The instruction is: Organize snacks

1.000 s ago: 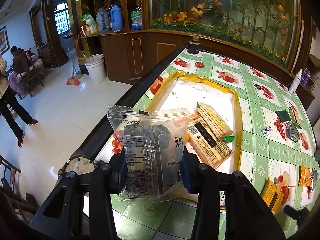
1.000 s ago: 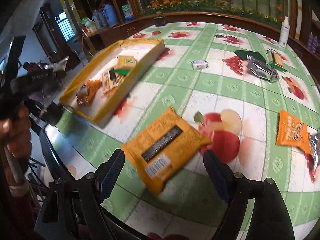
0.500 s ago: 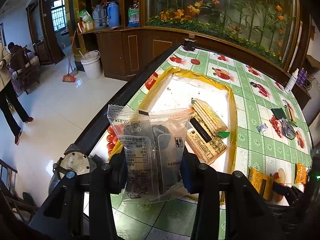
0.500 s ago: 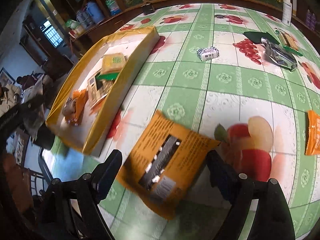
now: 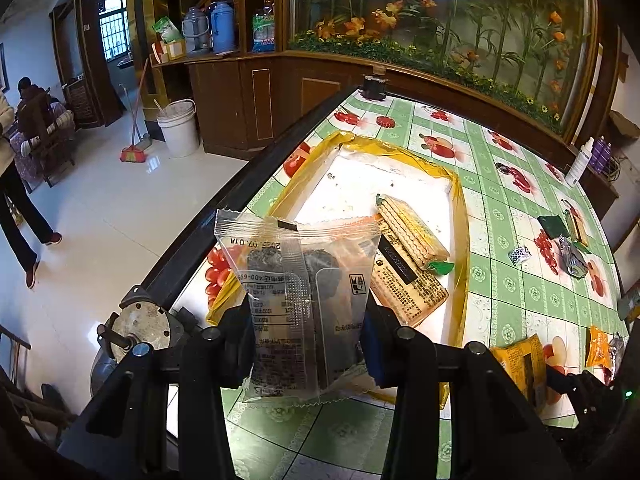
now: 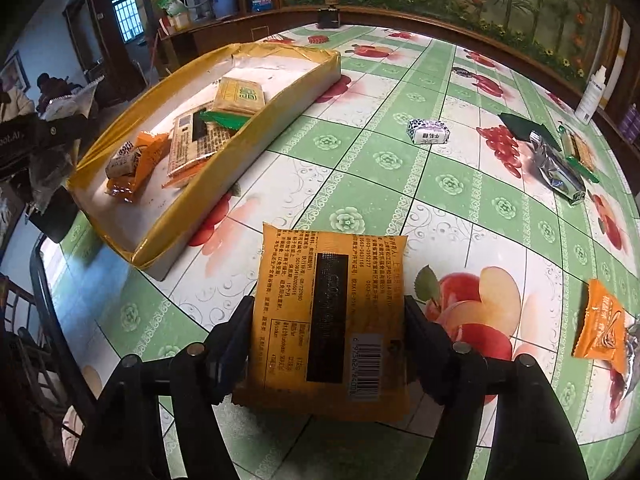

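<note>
My left gripper [image 5: 308, 320] is shut on a clear packet [image 5: 296, 276] of dark snacks and holds it upright above the near end of the yellow-rimmed tray [image 5: 460, 216]. The tray [image 6: 248, 136] holds several packets: biscuit packs [image 6: 240, 96], a tan pack [image 6: 192, 140] and a small orange one [image 6: 148, 156]. My right gripper [image 6: 328, 320] points down at the table to the right of the tray. Its jaws are closing on an orange packet [image 6: 332, 276] that lies flat between them, and both pads touch its side edges.
Loose snacks lie on the green fruit-print tablecloth: a small white candy [image 6: 430, 132], a dark green packet [image 6: 520, 124], a silver packet [image 6: 558, 172] and an orange packet [image 6: 600, 328]. A white bottle [image 6: 592, 92] stands at the far right. The table's dark edge [image 5: 224, 204] runs left of the tray.
My right gripper has moved in over the orange packet and its jaws have narrowed onto the sides; the packet now sits straight between them. The left gripper keeps still with its packet.
</note>
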The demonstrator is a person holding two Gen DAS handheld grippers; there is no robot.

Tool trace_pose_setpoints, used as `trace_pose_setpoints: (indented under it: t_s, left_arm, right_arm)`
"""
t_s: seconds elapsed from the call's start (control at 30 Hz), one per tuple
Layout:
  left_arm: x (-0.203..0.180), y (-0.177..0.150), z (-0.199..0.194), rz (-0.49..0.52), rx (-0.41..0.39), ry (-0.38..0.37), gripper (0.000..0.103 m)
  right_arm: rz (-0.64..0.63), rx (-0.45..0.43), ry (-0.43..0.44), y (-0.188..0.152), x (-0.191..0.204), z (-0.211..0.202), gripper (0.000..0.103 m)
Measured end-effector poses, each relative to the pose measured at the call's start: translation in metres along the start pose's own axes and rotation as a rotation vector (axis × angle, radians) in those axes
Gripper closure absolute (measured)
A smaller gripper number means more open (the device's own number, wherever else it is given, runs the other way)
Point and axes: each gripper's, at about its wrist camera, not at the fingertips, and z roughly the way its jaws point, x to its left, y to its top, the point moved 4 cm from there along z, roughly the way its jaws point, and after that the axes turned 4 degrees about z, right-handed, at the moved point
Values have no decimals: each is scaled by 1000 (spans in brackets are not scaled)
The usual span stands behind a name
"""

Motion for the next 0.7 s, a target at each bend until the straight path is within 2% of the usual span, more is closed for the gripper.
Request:
trace_pose_setpoints:
  t_s: [0.13, 0.37, 0.7]
  left_arm:
    - [-1, 0, 0, 3, -4, 11, 61]
    - [1, 0, 0, 6, -9, 23, 61]
    - [6, -1, 4, 0, -8, 41, 61]
  right_arm:
    - [18, -56, 59, 10, 4, -17, 32]
    - [59, -102, 234, 36, 20, -28, 32]
    - [31, -134, 291, 55, 44, -31, 32]
